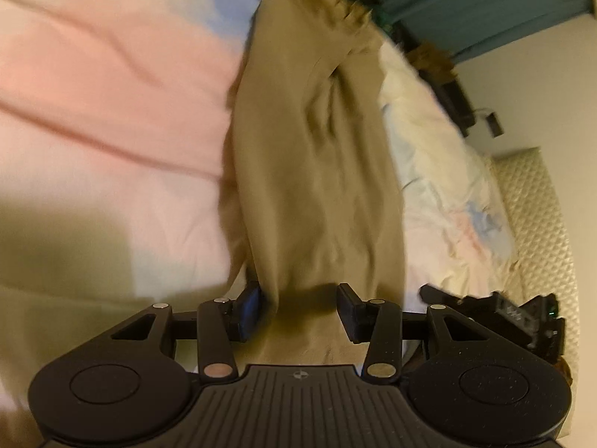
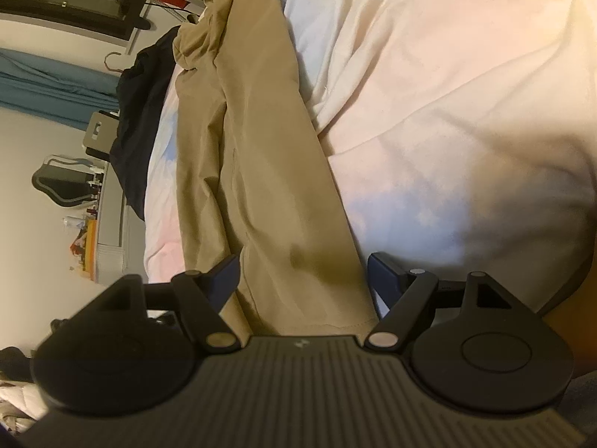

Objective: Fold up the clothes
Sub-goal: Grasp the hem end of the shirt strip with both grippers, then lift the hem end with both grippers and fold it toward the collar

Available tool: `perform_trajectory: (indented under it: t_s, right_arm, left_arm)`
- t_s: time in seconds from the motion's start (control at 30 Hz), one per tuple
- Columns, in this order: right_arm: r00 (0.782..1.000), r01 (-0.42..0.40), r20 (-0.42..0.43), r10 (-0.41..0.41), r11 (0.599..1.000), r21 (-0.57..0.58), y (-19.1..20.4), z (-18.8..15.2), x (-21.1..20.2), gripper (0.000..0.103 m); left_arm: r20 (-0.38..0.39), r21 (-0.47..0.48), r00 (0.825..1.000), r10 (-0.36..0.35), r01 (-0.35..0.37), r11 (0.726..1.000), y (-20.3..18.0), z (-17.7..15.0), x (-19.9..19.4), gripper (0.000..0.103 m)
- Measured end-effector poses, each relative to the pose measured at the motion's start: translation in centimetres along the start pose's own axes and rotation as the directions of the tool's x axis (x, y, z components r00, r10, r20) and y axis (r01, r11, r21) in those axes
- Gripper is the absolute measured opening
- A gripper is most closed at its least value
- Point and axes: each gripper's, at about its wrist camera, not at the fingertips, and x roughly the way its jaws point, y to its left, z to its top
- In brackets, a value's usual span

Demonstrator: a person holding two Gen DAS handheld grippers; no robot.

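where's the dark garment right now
In the right wrist view it lies at left, on the bed's edge beside the tan trousers: dark garment.

khaki trousers (image 1: 317,171) | laid lengthwise, legs together, wrinkled | on pastel bedspread (image 1: 112,93)

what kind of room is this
Most likely a bedroom: tan trousers lie on a pastel duvet on a bed, with teal curtains and a padded headboard behind.

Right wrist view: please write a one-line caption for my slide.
Open right gripper straddles the hem of tan trousers lying on a pastel duvet.
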Motion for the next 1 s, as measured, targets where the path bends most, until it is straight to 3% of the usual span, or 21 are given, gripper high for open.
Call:
perform_trajectory:
  t_s: [0.2, 0.27, 0.3, 0.37, 0.47, 0.6, 0.67, 0.83, 1.0]
  right_arm:
    - [0.999, 0.025, -0.037, -0.026, 0.999, -0.032, 0.3, -0.5, 0.5, 0.062]
    - [0.998, 0.026, -0.054, -0.029, 0.999, -0.042, 0.4, -0.6, 0.6, 0.037]
    - [0.998, 0.026, -0.059, -0.029, 0.999, -0.047, 0.5, -0.7, 0.6, 0.035]
    - [0.997, 0.029, -0.063, -0.033, 0.998, -0.062, 0.8, -1.0, 0.5, 0.034]
    - [0.993, 0.109, -0.040, -0.114, 0.989, -0.097, 1.2, -1.4, 0.4, 0.036]
    - [0.985, 0.167, -0.015, -0.169, 0.980, -0.112, 1.5, -1.7, 0.4, 0.038]
    - [0.986, 0.163, -0.029, -0.167, 0.980, -0.116, 1.6, -1.6, 0.9, 0.047]
    - [0.983, 0.175, -0.045, -0.180, 0.979, -0.108, 1.8, -1.8, 2.0, 0.048]
    - [0.983, 0.172, -0.035, -0.180, 0.972, -0.159, 2.9, -2.9, 2.5, 0.049]
  left_arm:
    - [-0.037, -0.053, 0.999, 0.023, -0.025, 0.998, 1.1, 0.3, 0.5, 0.044]
    - [-0.034, -0.068, 0.999, 0.011, -0.013, 0.998, 1.3, 0.4, 0.5, 0.041]
    - [-0.024, -0.073, 1.000, -0.006, 0.004, 0.997, 1.4, 0.5, 0.4, 0.038]
    - [-0.009, -0.066, 0.999, -0.043, 0.042, 0.997, 1.3, 0.2, -0.3, 0.027]
    - [-0.024, -0.055, 0.998, -0.051, 0.050, 0.997, 1.0, -0.2, -0.5, 0.027]
    - [-0.073, -0.083, 0.997, 0.011, -0.018, 0.996, 1.4, -0.3, 0.5, 0.034]
    - [-0.082, -0.085, 0.997, 0.015, -0.022, 0.996, 1.5, -0.3, 0.9, 0.036]
    - [-0.110, -0.051, 0.994, 0.006, -0.012, 0.999, 1.0, -0.3, 1.9, 0.046]
    - [-0.125, -0.020, 0.992, 0.015, -0.018, 1.000, 0.6, -0.9, 1.6, 0.040]
